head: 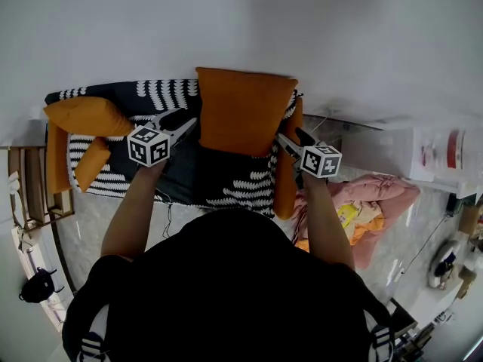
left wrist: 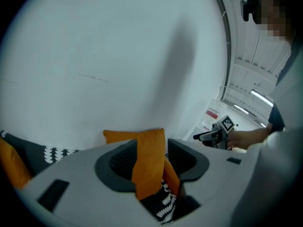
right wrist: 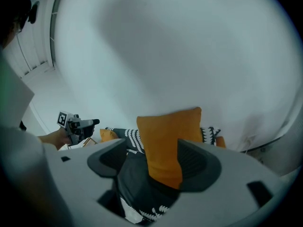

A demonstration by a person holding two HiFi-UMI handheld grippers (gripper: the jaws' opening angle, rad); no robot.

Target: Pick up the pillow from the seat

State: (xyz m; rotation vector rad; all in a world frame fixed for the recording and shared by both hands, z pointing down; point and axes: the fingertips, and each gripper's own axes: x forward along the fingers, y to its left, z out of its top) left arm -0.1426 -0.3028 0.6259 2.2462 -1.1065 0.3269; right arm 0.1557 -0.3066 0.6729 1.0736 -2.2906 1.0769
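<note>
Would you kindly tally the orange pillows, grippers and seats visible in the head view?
Orange pillows: 3, the lifted pillow and two spare pillows at the left end
Grippers: 2, left gripper, right gripper
Seat: 1
Total: 6

head view: looked steeply down from above the shoulders, seat (head: 181,176) taken in whole | left gripper view: aimed along its jaws, pillow (left wrist: 149,162) right up close, right gripper (left wrist: 199,136) caught beyond | right gripper view: same deal mirrored, left gripper (right wrist: 94,122) caught | shared: pillow, seen in all three
</note>
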